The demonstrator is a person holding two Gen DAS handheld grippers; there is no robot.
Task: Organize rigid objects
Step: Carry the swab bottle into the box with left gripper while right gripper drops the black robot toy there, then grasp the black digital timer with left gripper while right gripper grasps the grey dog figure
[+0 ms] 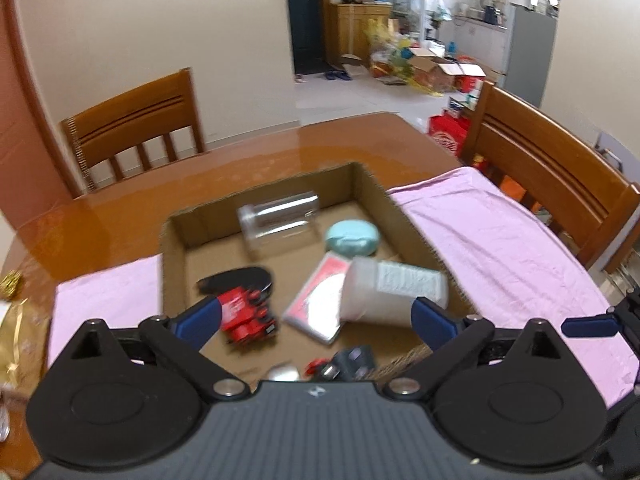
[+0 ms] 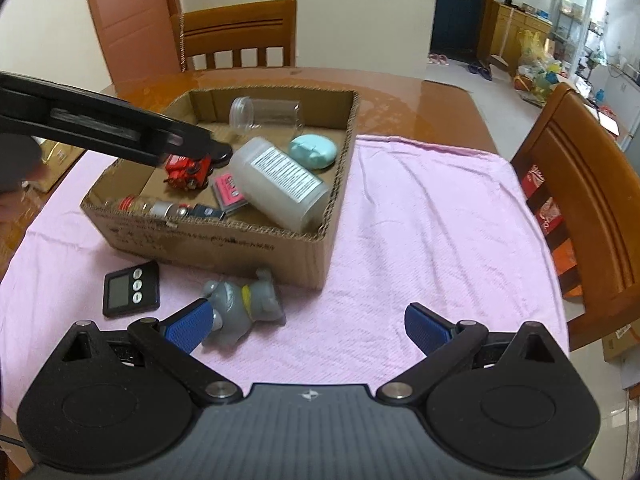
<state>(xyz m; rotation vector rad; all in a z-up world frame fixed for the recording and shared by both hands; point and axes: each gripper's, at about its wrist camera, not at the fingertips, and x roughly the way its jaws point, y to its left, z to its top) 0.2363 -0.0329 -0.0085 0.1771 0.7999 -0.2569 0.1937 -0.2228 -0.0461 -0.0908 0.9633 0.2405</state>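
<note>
A cardboard box stands on a pink cloth. In it lie a red toy truck, a white plastic bottle, a clear jar, a teal case, a red-and-white pack and small items by the near wall. My left gripper is open over the box, with the truck beside its left finger; it also shows in the right wrist view. My right gripper is open and empty above the cloth. A grey toy animal lies by its left finger. A black timer lies in front of the box.
Wooden chairs stand at the far side and the right side of the glossy brown table. Gold packaging lies at the table's left edge. The box walls rise around the items.
</note>
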